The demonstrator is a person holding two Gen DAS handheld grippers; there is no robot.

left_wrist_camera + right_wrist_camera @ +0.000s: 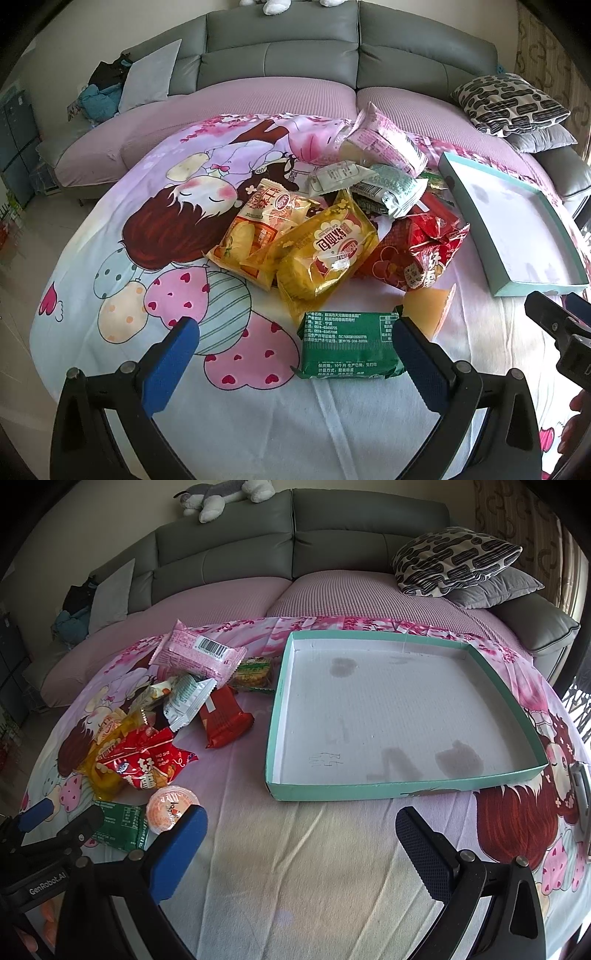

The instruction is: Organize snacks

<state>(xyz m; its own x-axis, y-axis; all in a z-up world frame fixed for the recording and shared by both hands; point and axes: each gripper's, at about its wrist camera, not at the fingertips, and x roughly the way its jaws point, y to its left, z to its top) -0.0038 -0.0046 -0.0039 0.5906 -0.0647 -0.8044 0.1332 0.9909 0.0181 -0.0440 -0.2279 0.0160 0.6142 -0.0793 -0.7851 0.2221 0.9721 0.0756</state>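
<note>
While both grippers are spread wide and empty, the left gripper (295, 354) brackets a crinkled green foil packet (349, 345) printed in white text. Ahead of the right gripper (301, 843) lies a shallow teal cardboard tray (369, 786), left of it glossy snack wrappers (144, 760).

Left gripper (295, 354) gapes around green packet (349, 347).

Soft daylight from the right — sharp focus, faint shadows, strong fisheye bending, black vignetted corners.
</note>
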